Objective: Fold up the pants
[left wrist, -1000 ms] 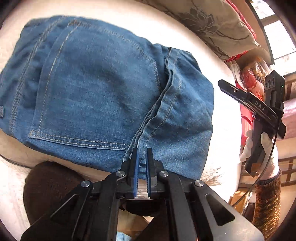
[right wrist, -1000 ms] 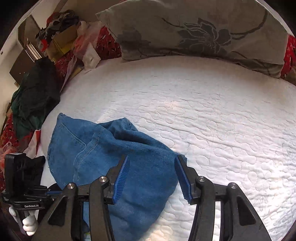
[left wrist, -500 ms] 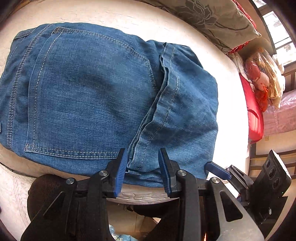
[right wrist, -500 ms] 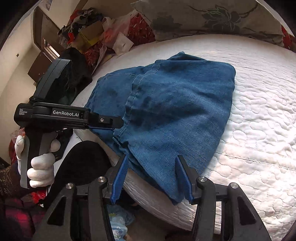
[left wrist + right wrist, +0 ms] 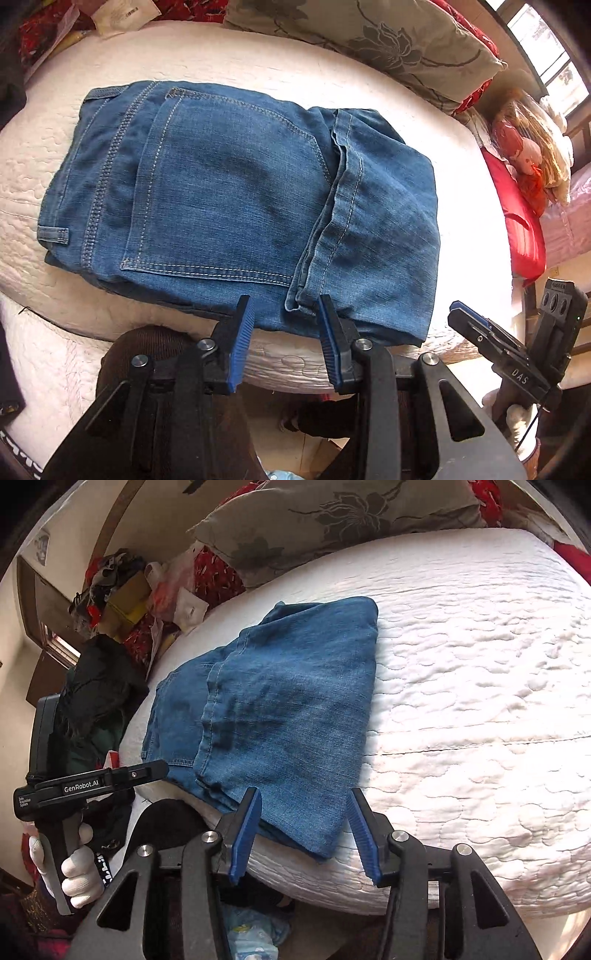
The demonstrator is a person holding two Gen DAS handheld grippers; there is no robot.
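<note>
The folded blue jeans [image 5: 236, 206] are lying flat on the white quilted mattress [image 5: 258, 62], close to its near edge, and everything else is being placed against them. From the left wrist view a back pocket, a belt loop and a stitched hem running across the top layer are being shown; the right wrist view is giving only the plainer folded end [image 5: 288, 709] and far more bare mattress [image 5: 480, 664] to its right. The left gripper [image 5: 286, 334] is being held just off the jeans' near edge, its blue pads [image 5: 242, 343] spread apart after just opening, with nothing pinched between them. The right gripper [image 5: 303, 830] is being held over the jeans' near corner, jaws spread wide and having just narrowed a little, the pads clear of the cloth. A white-gloved hand [image 5: 79, 871] gripping the left tool is being seen only in the right view, left of the jeans. A floral pillow [image 5: 369, 37] is lying beyond the jeans, and a doll [image 5: 524, 155], to their right, is being shown in the left view alone.
</note>
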